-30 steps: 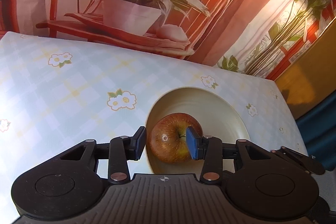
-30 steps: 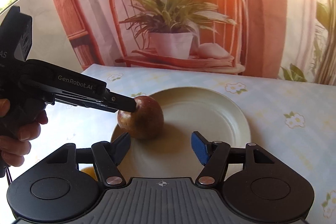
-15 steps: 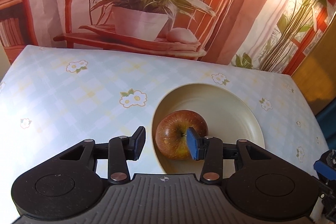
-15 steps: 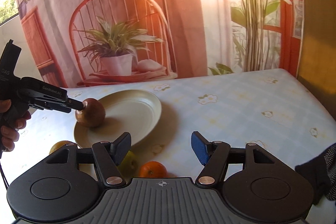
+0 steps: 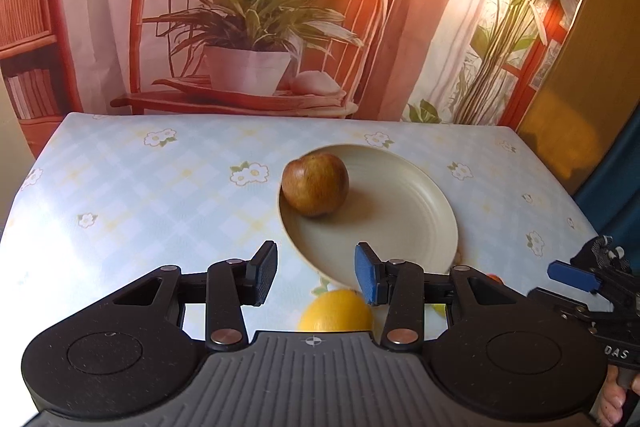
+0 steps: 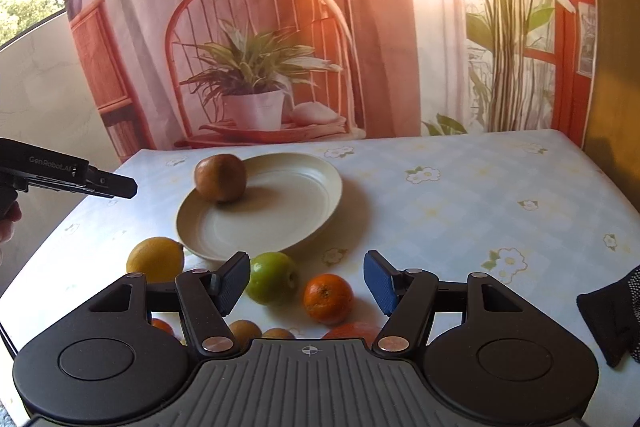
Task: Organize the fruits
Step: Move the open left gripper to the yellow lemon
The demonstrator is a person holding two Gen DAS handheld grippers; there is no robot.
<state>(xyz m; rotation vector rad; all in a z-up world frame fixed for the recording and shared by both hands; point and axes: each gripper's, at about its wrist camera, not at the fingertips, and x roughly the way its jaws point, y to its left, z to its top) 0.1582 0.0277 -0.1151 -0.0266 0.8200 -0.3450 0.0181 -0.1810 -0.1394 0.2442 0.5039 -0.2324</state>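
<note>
A red-brown apple [image 5: 315,183] sits on the left part of a cream plate [image 5: 404,215]; it also shows in the right wrist view [image 6: 220,177] on the plate [image 6: 288,211]. My left gripper [image 5: 316,278] is open and empty, pulled back from the plate, above a lemon [image 5: 335,311]. My right gripper [image 6: 307,287] is open and empty, hovering over a green apple [image 6: 272,277] and an orange [image 6: 328,298]. The lemon [image 6: 155,259] lies left of the plate's front edge.
Several more small fruits [image 6: 244,331] lie under the right gripper near the table's front edge. The floral tablecloth [image 6: 480,211] stretches right of the plate. A printed backdrop hangs behind the table. The left gripper's tip [image 6: 108,184] shows at left in the right wrist view.
My left gripper has let go of the apple and drawn back from the plate. My right gripper has pulled back and up, bringing the loose fruits into view.
</note>
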